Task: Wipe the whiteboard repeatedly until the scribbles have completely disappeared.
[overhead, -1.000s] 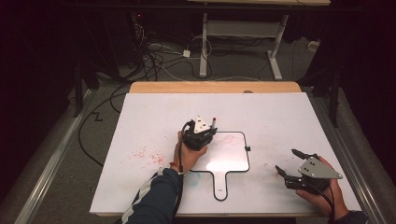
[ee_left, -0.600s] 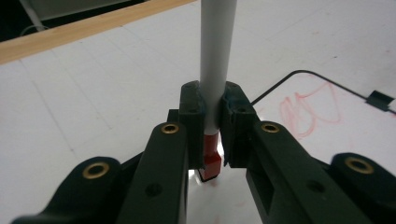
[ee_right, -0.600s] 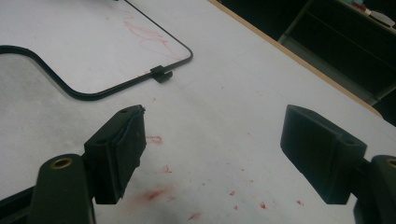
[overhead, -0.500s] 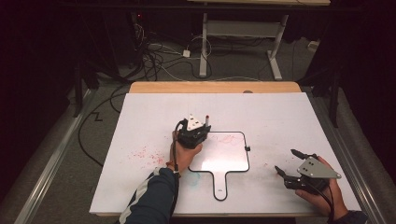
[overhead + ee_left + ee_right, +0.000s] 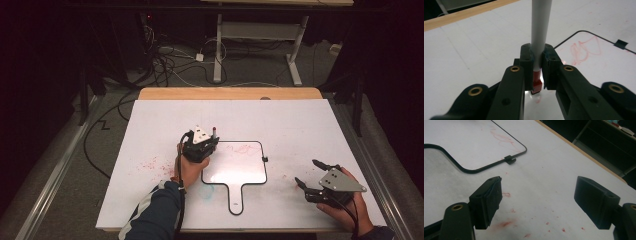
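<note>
My left gripper (image 5: 206,142) is shut on a white marker (image 5: 540,25) with a red end, which stands up between the jaws (image 5: 537,53). It hovers at the upper left corner of a small handled whiteboard (image 5: 235,167) with a black rim. Red scribbles (image 5: 584,48) mark the board's top part. My right gripper (image 5: 306,171) rests on the white table (image 5: 280,120) to the right of the board. Its jaws stand wide open (image 5: 537,192) with nothing between them. The whiteboard's corner (image 5: 461,142) lies ahead and to the left of that gripper.
Red ink smudges (image 5: 150,162) dot the table left of the board, and more red smudges (image 5: 506,223) lie under the right gripper. A black clip (image 5: 264,159) sits on the board's right rim. Beyond the wooden far edge (image 5: 230,93), cables and a desk frame stand on the floor.
My left gripper has drifted a little to the left with the marker, from over the board's top toward its left corner. The right gripper has stayed put.
</note>
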